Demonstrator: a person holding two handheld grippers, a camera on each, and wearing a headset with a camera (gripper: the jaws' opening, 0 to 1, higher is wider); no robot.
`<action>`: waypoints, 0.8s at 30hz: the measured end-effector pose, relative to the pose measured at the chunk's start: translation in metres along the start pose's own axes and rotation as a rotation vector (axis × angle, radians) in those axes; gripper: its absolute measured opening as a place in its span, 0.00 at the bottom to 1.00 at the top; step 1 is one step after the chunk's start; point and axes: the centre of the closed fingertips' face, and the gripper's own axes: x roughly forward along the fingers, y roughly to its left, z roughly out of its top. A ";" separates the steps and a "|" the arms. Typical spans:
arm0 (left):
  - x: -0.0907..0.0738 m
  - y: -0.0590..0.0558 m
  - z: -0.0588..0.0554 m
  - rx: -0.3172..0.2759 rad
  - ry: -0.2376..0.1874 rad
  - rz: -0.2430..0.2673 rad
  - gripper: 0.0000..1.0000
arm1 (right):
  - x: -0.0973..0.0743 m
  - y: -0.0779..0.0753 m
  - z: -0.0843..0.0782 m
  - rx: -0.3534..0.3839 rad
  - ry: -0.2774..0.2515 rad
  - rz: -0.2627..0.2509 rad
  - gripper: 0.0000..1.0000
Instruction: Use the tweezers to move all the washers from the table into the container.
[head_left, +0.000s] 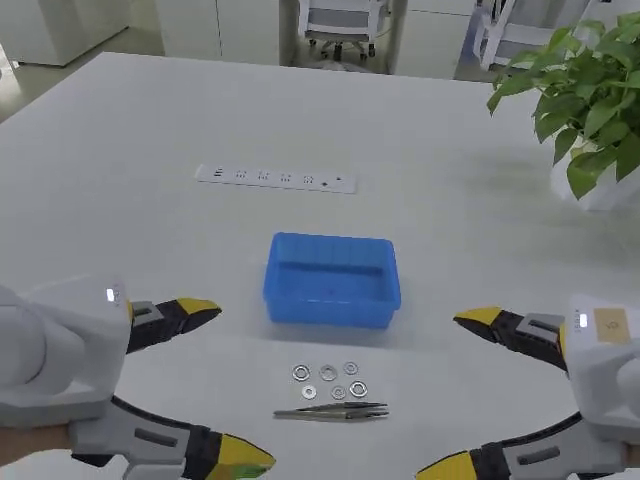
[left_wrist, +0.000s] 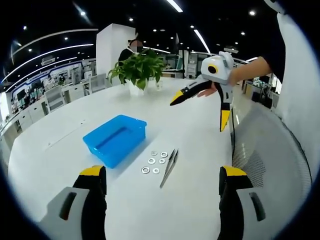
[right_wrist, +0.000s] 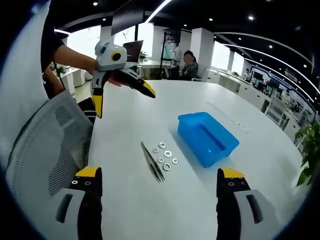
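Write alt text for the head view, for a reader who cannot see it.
A blue rectangular plastic container sits empty on a white table, with six small metal washers and silver metal tweezers lying just in front of it. The yellow-tipped left claw and right claw hover open on either side, holding nothing. A white power strip lies beyond it.

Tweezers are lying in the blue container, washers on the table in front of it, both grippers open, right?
No: the head view shows the tweezers on the table beside the washers, not in the blue container. The washers do lie in front of it, and the left gripper and right gripper are open.
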 end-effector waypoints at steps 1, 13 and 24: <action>0.001 0.001 -0.002 0.004 0.006 -0.001 0.99 | 0.001 -0.001 -0.001 0.000 0.002 0.003 0.95; 0.023 0.016 -0.037 0.063 0.127 -0.024 0.85 | 0.032 -0.002 -0.017 0.000 0.066 0.065 0.82; 0.051 0.015 -0.055 0.092 0.196 -0.066 0.70 | 0.071 0.009 -0.021 -0.017 0.119 0.153 0.61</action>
